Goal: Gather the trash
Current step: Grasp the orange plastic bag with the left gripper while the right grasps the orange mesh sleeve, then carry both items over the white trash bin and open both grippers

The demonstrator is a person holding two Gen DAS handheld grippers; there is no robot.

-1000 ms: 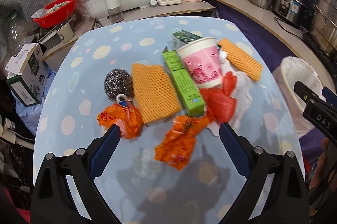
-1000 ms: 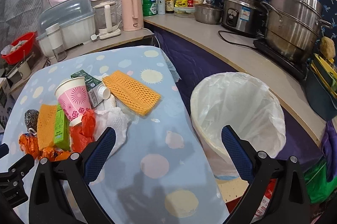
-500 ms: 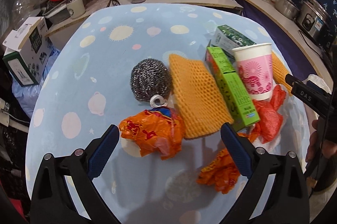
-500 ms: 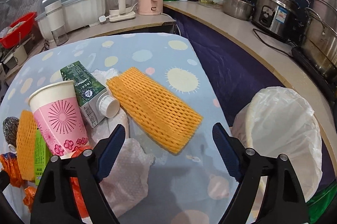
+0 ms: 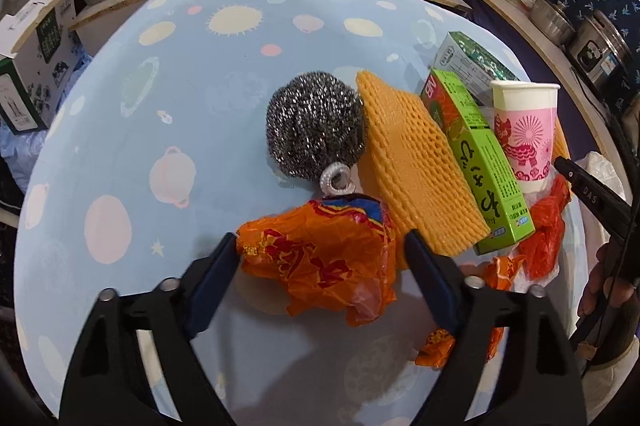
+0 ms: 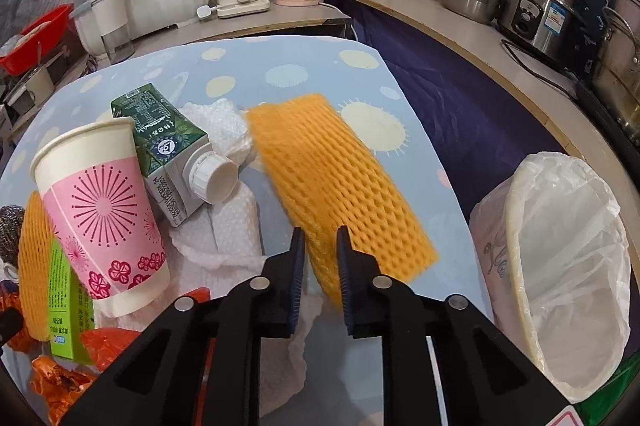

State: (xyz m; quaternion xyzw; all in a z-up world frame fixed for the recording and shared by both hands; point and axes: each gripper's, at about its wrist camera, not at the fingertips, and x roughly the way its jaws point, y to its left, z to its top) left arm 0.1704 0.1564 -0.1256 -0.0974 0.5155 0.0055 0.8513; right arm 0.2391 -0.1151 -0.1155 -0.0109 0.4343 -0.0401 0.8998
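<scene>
The left gripper (image 5: 320, 254) sits around a crumpled orange wrapper (image 5: 320, 254) on the blue spotted table (image 5: 120, 145). Its jaws have just been closing, and the pads touch the wrapper's sides. A steel scrubber (image 5: 316, 129) lies just behind it. The right gripper (image 6: 320, 262) has just been closing too, and now it pinches the near end of an orange foam net (image 6: 340, 177). A pink paper cup (image 6: 100, 209) and a green carton (image 6: 168, 141) lie close by. A white-lined bin (image 6: 568, 266) stands beside the table.
</scene>
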